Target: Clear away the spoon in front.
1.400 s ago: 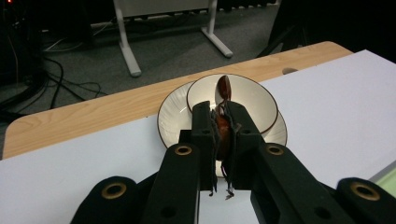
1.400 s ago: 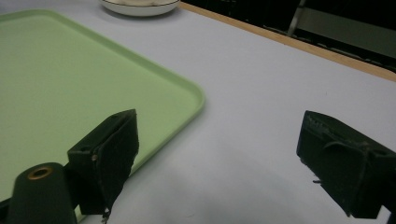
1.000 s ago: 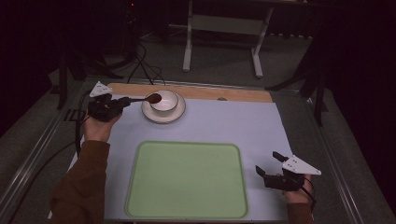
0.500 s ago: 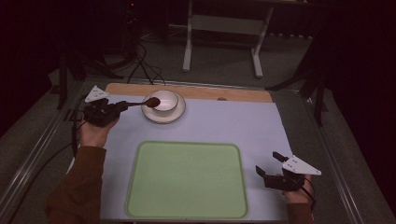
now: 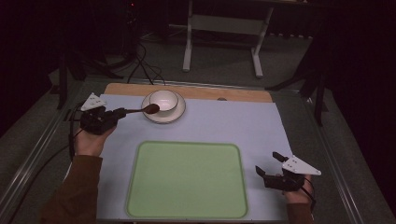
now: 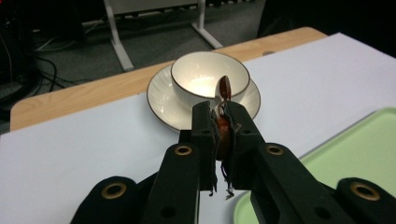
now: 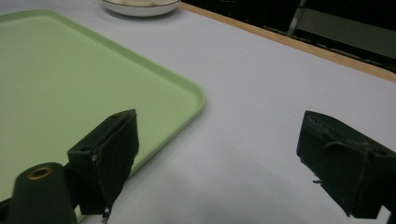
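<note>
Left gripper [image 6: 223,122] clamped on brown spoon [image 5: 145,110], bowl end at cup [image 5: 163,100] rim on saucer [image 5: 177,115]; right gripper [image 7: 217,161] idle, jaws apart; likely next: carry spoon to green tray [image 5: 187,179].

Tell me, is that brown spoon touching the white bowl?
Cannot tell. In the high view the spoon tip overlaps the bowl rim; neither view shows contact plainly.

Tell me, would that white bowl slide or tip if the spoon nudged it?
The bowl looks like glazed china: probably stiff, breakable. Sitting in its saucer, it would likely slide with it rather than tip. The spoon looks light, so a nudge seems gentle.
</note>
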The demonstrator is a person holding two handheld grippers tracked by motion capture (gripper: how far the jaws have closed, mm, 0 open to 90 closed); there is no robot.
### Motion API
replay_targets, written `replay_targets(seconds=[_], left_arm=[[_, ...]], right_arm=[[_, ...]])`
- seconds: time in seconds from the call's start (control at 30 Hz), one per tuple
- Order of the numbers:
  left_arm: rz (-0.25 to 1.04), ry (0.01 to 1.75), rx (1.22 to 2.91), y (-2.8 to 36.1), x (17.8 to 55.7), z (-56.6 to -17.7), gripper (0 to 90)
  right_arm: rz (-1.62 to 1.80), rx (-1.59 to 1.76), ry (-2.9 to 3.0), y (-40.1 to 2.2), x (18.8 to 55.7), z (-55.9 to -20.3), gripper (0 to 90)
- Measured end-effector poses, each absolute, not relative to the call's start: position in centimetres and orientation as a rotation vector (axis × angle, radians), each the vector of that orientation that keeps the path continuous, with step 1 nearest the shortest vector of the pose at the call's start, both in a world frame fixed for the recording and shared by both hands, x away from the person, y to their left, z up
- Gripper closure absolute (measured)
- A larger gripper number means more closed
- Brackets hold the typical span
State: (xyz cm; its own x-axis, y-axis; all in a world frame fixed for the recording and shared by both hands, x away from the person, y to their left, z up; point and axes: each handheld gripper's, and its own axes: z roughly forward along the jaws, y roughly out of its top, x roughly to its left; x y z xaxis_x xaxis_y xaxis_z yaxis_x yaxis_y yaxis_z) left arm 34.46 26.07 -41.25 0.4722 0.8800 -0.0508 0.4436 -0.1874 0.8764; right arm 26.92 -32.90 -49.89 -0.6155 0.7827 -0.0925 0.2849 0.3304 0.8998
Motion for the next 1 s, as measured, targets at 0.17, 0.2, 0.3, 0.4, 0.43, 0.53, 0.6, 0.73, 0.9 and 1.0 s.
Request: replay_targets(seconds=[0.17,0.2,0.3,0.4,0.43,0.53,0.6,0.73,0.9,1.0], left_arm=[[0.596,1.123,1.816,26.0,34.1,-41.5,83.6],[0.592,1.124,1.817,26.1,33.9,-41.5,83.6],[0.591,1.125,1.825,26.1,33.6,-41.6,83.6],[0.591,1.124,1.834,26.0,33.3,-41.7,83.6],[0.59,1.125,1.834,26.0,33.2,-41.7,83.6],[0.588,1.124,1.84,26.0,32.9,-41.8,83.6],[0.583,1.125,1.841,26.0,32.7,-41.9,83.6],[0.578,1.127,1.851,26.0,32.4,-42.0,83.6],[0.566,1.137,1.859,26.1,31.8,-42.5,83.6],[0.559,1.14,1.862,26.1,31.5,-42.7,83.6]], right_arm=[[1.249,0.934,2.077,-32.9,26.9,-49.9,12.7],[1.249,0.935,2.077,-32.9,26.9,-49.9,12.7],[1.249,0.934,2.077,-32.9,26.9,-49.9,12.7],[1.248,0.935,2.077,-32.9,26.9,-49.9,12.7],[1.248,0.935,2.077,-32.9,26.9,-49.9,12.7],[1.248,0.934,2.077,-32.9,26.9,-49.9,12.7],[1.248,0.933,2.077,-32.9,26.9,-49.9,12.7],[1.247,0.933,2.077,-32.9,26.9,-49.9,12.7],[1.249,0.935,2.077,-32.9,26.9,-49.9,12.7],[1.248,0.936,2.077,-32.9,26.9,-49.9,12.7]])
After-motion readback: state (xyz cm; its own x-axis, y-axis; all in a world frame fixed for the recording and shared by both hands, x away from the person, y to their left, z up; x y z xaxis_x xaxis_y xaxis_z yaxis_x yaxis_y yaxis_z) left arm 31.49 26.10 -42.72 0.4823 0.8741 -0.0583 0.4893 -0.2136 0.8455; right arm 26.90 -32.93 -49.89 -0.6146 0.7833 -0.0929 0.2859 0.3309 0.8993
